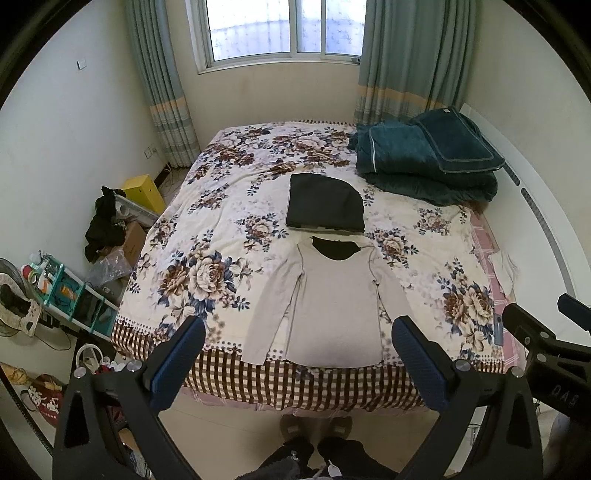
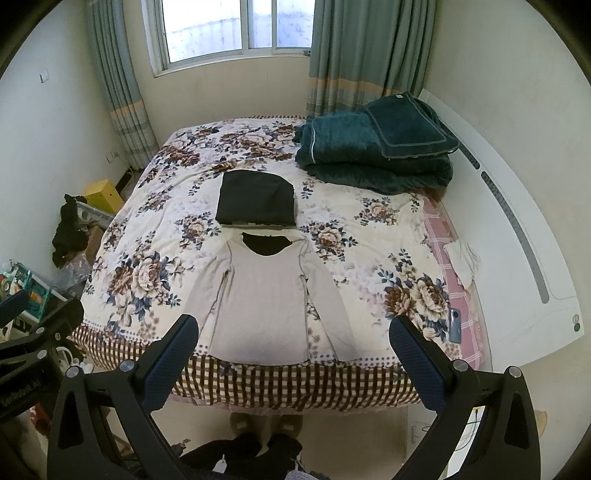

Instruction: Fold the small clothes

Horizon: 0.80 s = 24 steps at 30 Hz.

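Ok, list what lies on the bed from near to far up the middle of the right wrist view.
Light long-sleeved shirt laid flat at the bed's near edge → folded dark garment → floral bedspread → window beyond the bed.

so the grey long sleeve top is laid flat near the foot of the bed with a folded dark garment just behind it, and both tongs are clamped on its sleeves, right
Not quite. The grey long sleeve top does lie flat near the foot of the bed, with the folded dark garment just behind it, but the left tongs and right tongs are open and off it, as both wrist views show.
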Motion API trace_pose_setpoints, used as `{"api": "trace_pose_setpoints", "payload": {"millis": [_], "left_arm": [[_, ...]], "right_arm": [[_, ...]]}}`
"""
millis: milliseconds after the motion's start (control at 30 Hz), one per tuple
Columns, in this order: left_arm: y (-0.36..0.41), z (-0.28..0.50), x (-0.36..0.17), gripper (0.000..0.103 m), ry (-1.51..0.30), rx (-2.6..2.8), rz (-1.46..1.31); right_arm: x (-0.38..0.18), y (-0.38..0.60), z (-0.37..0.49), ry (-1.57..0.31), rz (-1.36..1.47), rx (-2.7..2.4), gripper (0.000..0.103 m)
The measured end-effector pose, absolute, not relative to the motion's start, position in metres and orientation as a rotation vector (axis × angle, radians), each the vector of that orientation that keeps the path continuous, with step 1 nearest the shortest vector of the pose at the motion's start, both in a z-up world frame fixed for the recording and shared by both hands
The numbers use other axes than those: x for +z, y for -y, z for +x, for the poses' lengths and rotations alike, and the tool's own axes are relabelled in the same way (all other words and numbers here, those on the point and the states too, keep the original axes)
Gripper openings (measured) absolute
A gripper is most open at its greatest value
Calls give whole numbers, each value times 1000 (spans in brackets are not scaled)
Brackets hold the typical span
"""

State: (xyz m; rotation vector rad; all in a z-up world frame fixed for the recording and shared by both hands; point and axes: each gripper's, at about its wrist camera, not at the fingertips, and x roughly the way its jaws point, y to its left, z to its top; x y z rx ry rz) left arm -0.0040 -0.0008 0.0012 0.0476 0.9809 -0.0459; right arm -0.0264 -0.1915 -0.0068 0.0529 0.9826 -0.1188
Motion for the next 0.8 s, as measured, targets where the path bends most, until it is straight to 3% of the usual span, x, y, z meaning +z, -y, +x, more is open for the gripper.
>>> {"api": "trace_pose_setpoints", "payload": {"millis": [200,800], "left_arm": [[-2,-7,8,103,-980,-47,39],[-8,-10,14,103,-974,-48,30]], "right_arm": [[23,175,-20,-985,47,-108,103],[21,176,-24,-974,47,-107,103]]}}
